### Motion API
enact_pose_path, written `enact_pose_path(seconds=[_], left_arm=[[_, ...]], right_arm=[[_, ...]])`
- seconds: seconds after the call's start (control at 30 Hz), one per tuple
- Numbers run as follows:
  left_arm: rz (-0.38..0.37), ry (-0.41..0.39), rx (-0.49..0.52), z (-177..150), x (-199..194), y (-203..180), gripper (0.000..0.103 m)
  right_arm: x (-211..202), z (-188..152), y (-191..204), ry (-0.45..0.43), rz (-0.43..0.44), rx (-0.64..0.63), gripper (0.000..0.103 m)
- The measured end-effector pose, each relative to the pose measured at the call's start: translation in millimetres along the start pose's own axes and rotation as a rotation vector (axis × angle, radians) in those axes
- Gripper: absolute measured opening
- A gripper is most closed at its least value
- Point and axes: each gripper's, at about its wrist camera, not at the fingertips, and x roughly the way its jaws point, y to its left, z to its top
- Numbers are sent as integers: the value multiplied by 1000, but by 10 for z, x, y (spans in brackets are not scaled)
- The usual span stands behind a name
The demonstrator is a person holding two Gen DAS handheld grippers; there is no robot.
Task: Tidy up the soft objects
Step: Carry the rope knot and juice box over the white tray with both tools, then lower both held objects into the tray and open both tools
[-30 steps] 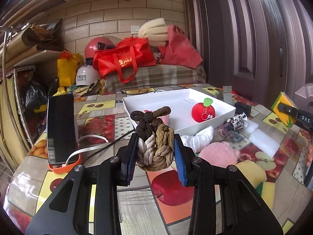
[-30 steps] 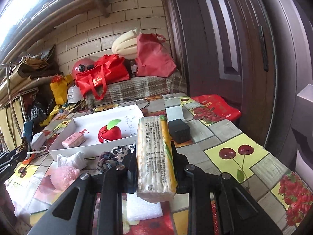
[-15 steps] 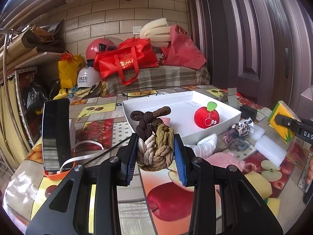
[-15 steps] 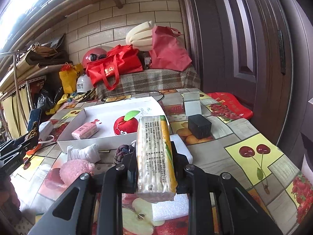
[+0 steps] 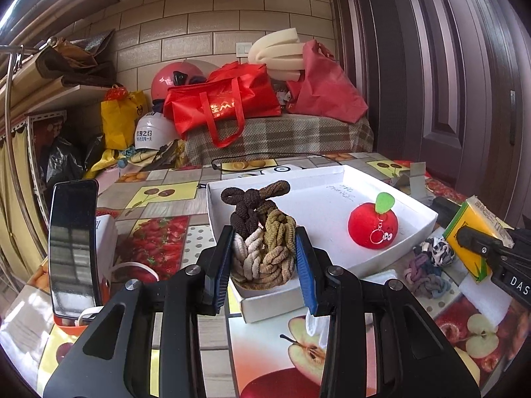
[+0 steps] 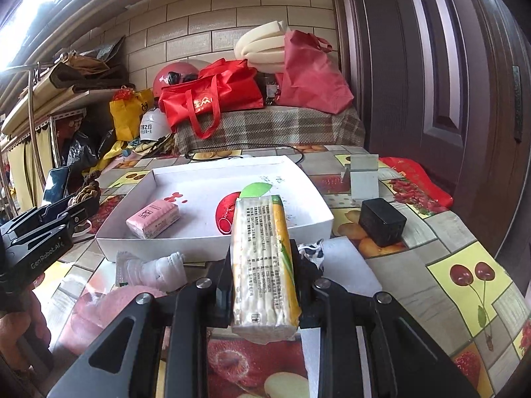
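My left gripper (image 5: pixel 264 260) is shut on a bundle of braided hair ties (image 5: pixel 262 232), brown, tan and white, held over the near left corner of the white tray (image 5: pixel 415 205). My right gripper (image 6: pixel 262 265) is shut on a yellow tissue pack (image 6: pixel 262 258), held just in front of the tray (image 6: pixel 292 165). In the tray lie a red plush apple (image 5: pixel 373 227) and a pink tissue pack (image 6: pixel 152 217). The right gripper with its pack (image 5: pixel 471 232) shows at the right of the left wrist view. The left gripper (image 6: pixel 79 202) shows at the left of the right wrist view.
On the fruit-print table lie a white sock (image 6: pixel 149 270), a pink fluffy item (image 6: pixel 113 305), loose scrunchies (image 5: pixel 428 265), white foam (image 6: pixel 345 265), a black box (image 6: pixel 381 220) and a phone on a stand (image 5: pixel 73 245). Bags and helmets sit behind.
Both grippers moved forward toward the tray. The hair-tie bundle now hangs over the tray's near corner, and the tissue pack is close to its front edge.
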Motion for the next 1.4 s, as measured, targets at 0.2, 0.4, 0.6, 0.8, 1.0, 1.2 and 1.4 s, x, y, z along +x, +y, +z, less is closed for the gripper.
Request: enact_pose_path(seconds=[0.2,0.4,0.6,0.8,1.0,1.2,1.4], left_arm=[[37,33,-94,81,263,184,35],[92,24,-187,134,447,359,35],[115,-40,-178,175,469,332,35],[112,-59,-130,218,507,257,36],[33,-11,-83,299,743,162,36],[-46,38,-33,333,898,19,36],[-57,85,-67,361,1044,31,36]], right_arm=[[304,120,-27,31,-10,43,25],[531,246,166,4,2,15,25],[788,359,584,10,83,-86,25],[1116,389,861,120,198,-158,25],[1392,380,472,241,147,48,25],[1323,471,156,150,-10,134,25],[1269,489,324,120,9,58,25]])
